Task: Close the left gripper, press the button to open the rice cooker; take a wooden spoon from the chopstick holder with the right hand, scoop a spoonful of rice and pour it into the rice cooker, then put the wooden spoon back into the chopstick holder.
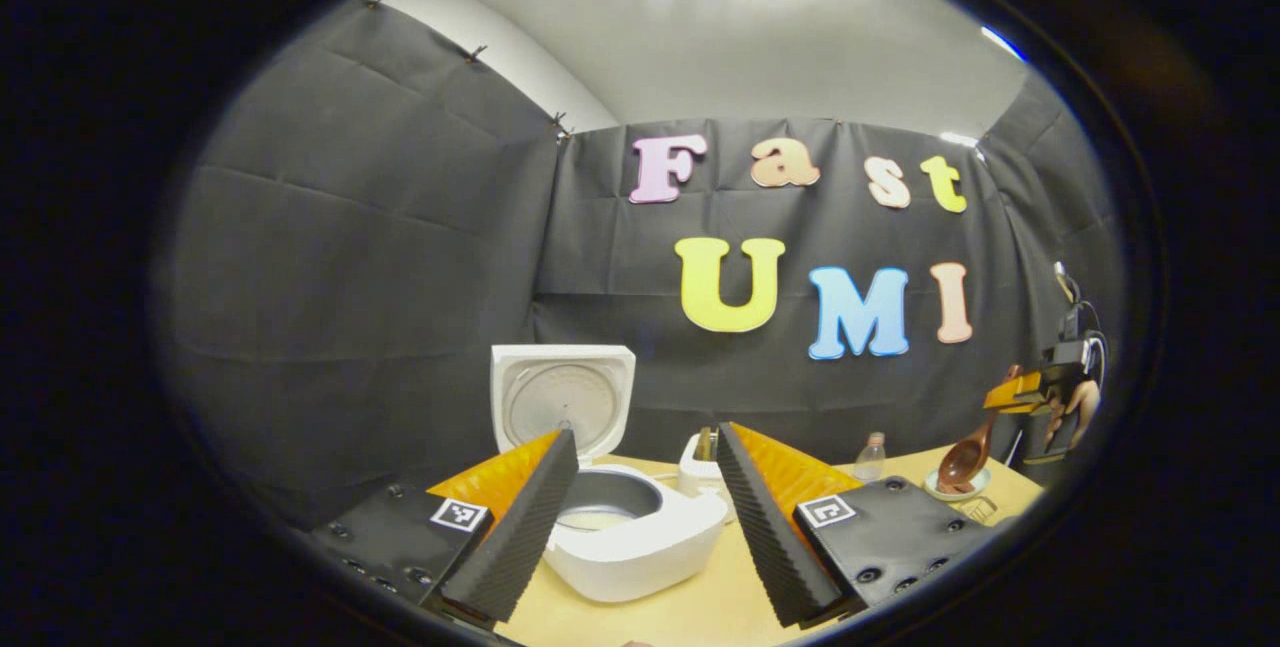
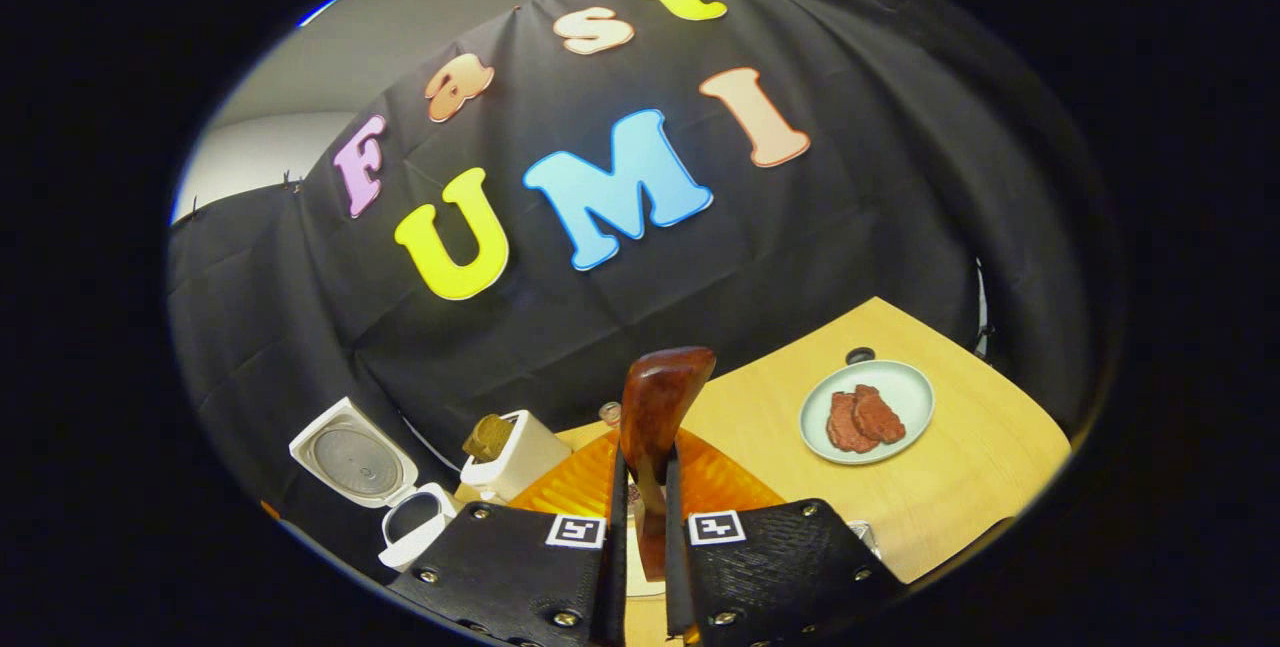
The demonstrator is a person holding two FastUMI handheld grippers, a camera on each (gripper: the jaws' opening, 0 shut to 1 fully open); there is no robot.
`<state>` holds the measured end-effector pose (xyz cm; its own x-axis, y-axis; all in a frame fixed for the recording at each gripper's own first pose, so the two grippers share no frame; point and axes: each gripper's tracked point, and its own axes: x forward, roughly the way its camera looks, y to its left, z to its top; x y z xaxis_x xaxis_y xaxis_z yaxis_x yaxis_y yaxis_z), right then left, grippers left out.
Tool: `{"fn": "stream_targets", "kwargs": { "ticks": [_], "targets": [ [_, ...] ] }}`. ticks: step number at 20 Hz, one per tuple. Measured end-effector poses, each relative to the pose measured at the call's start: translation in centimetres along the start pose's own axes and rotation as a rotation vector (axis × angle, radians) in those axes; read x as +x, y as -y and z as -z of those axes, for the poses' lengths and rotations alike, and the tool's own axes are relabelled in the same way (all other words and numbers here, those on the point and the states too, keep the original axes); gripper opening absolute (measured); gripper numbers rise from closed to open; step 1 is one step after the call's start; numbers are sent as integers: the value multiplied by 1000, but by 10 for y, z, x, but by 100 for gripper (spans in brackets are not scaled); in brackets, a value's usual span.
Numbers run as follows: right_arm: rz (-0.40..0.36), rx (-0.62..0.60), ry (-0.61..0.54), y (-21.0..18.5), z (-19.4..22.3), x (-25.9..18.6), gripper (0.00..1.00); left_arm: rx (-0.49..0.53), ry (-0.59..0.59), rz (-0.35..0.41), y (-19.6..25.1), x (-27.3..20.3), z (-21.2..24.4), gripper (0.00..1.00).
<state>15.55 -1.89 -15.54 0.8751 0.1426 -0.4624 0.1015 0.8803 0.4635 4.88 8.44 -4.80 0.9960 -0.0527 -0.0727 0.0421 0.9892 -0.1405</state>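
table [image 2: 950,487]: lower right of right gripper view, carries everything.
rice cooker [image 1: 640,537]: lid up, lower centre of left gripper view.
left claw [image 1: 645,517]: spread, empty.
right claw [image 2: 640,517]: pinching wooden spoon [image 2: 660,407] handle, bowl hidden.
risk: spoon tilts in the pinch, rice spills short of the cooker.

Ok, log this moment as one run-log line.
rice cooker: lid open | left hand-held gripper: open | right hand-held gripper: shut on wooden spoon

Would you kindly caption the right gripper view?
Right gripper clamps wooden spoon above table; rice cooker open.
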Motion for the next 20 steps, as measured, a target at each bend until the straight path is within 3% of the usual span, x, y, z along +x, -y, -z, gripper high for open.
{"fn": "stream_targets", "kwargs": {
  "ticks": [5, 11, 20],
  "targets": [
    [97, 3, 2, 57, 13, -12, 16, 7, -7, 53, 25, 1, 0, 99],
    [193, -11, -6, 104, 34, -18, 16, 29, -18, 54, 28, -3, -2, 96],
    [225, 28, -130, 127, 105, -4, 16, 56, -34, 37, 27, -8, 0, 96]
  ]
}}
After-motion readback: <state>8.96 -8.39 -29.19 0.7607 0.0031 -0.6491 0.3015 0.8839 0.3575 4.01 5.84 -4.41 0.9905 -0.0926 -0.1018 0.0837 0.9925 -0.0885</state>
